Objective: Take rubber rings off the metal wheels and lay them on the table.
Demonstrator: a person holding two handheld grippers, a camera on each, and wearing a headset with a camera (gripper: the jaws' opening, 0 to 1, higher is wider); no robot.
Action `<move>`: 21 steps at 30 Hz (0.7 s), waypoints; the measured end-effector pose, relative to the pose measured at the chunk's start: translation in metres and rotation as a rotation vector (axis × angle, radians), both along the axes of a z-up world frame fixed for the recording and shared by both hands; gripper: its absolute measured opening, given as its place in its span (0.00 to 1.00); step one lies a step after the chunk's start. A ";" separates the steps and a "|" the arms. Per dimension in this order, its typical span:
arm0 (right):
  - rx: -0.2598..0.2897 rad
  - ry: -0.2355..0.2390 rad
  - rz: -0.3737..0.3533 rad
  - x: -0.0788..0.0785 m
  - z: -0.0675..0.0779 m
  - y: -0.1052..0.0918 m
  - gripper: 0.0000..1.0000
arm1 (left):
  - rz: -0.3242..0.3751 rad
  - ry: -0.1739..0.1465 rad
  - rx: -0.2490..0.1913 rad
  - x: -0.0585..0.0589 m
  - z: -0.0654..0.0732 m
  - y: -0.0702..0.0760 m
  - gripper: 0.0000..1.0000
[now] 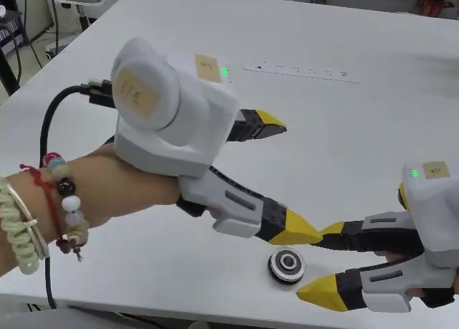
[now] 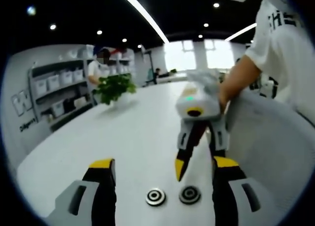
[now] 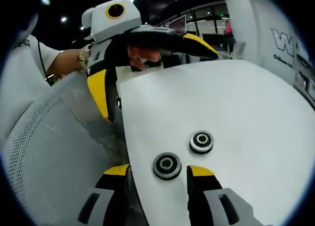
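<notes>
Barely started: no ring off yet.
On table (image 1: 358, 128), near wheel (image 3: 166, 165) and far wheel (image 3: 202, 142) at its 1 o'clock, both dark-rimmed (rubber, prob.); L gripper (image 2: 163, 163) & R gripper (image 1: 314, 263) jaws apart, empty.

In the head view, a thin row of small dark print (image 1: 301, 71) lies on the white counter (image 1: 358, 150) at the upper right. In the left gripper view, a green potted plant (image 2: 114, 87) stands left of centre. A shelving unit (image 2: 56, 88) of white storage bins (image 2: 53, 81) is at the far left, and a ceiling light strip (image 2: 142, 14) runs overhead. In the right gripper view, a grey mesh chair back (image 3: 49, 137) takes the lower left, and a large letter W (image 3: 283, 41) marks the wall at the upper right
</notes>
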State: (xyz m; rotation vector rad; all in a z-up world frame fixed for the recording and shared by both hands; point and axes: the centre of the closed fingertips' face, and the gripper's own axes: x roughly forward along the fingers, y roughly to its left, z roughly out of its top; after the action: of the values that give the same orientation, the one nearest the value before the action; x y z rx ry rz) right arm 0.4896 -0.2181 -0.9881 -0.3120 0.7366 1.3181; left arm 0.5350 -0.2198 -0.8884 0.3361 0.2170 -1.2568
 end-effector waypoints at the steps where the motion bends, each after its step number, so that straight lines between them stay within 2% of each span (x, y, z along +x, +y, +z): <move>1: -0.008 0.000 0.000 0.002 -0.002 0.000 0.42 | -0.007 0.003 -0.002 0.000 -0.001 -0.002 0.79; 5: -0.024 -0.023 0.006 0.011 -0.005 -0.001 0.41 | -0.021 -0.001 0.015 -0.006 -0.016 0.000 0.75; 7: -0.023 -0.021 0.007 0.015 -0.006 -0.001 0.40 | -0.028 0.014 0.026 -0.010 -0.026 0.002 0.73; 11: -0.026 -0.027 0.009 0.019 -0.012 -0.001 0.38 | -0.044 0.043 0.075 -0.018 -0.050 0.006 0.67; 14: 0.008 -0.001 0.008 0.011 -0.014 0.003 0.37 | -0.058 0.076 0.083 -0.024 -0.060 0.004 0.63; 15: 0.000 0.004 0.026 0.006 -0.015 0.002 0.37 | -0.065 0.082 0.088 -0.026 -0.062 0.003 0.61; 17: -0.020 -0.023 0.040 0.005 -0.017 -0.001 0.37 | -0.070 0.082 0.087 -0.026 -0.065 0.002 0.57; 21: -0.018 -0.009 0.024 0.009 -0.020 -0.005 0.36 | -0.051 0.101 0.070 -0.022 -0.070 0.000 0.47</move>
State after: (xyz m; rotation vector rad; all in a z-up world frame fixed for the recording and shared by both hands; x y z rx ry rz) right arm 0.4981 -0.2234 -1.0085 -0.3420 0.7389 1.3328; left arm 0.5134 -0.2194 -0.9586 0.3401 0.3414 -1.3204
